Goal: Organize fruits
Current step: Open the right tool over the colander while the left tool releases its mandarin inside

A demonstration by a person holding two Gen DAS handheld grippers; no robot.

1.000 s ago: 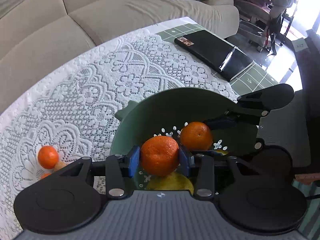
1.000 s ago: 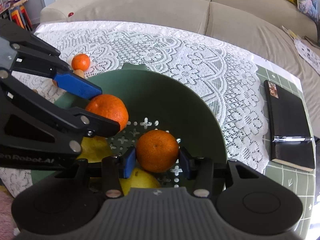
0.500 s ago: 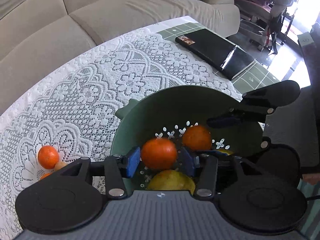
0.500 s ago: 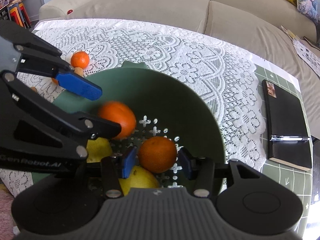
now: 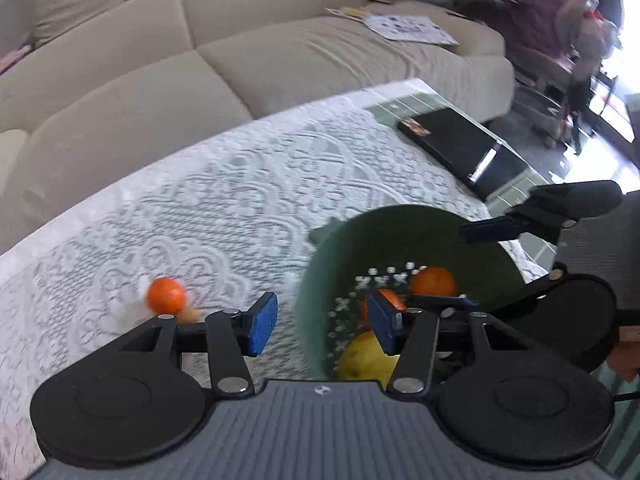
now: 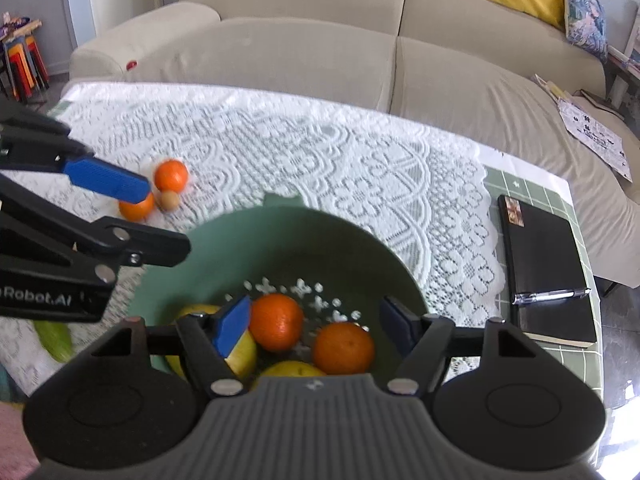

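A green perforated bowl (image 6: 280,216) holds two oranges (image 6: 276,322) (image 6: 343,348) and yellow fruits (image 6: 240,352). My right gripper (image 6: 314,324) hangs above the bowl. Its jaws are opening and grip nothing; the oranges lie loose below them. My left gripper (image 5: 322,328) is open and empty over the bowl's left rim (image 5: 308,304). It also appears in the right wrist view as the left gripper (image 6: 166,220). Two more oranges (image 6: 171,175) (image 6: 136,206) and a small brown ball (image 6: 170,200) lie on the lace cloth left of the bowl.
A black notebook (image 6: 544,272) with a pen (image 6: 550,296) lies at the table's right side. Something green (image 6: 54,336) lies at the near left edge. A beige sofa (image 6: 360,60) runs along the table's far side.
Both grippers opened and let their oranges drop into the bowl, then rose. The left gripper also swung left, from over the bowl's middle to its left rim.
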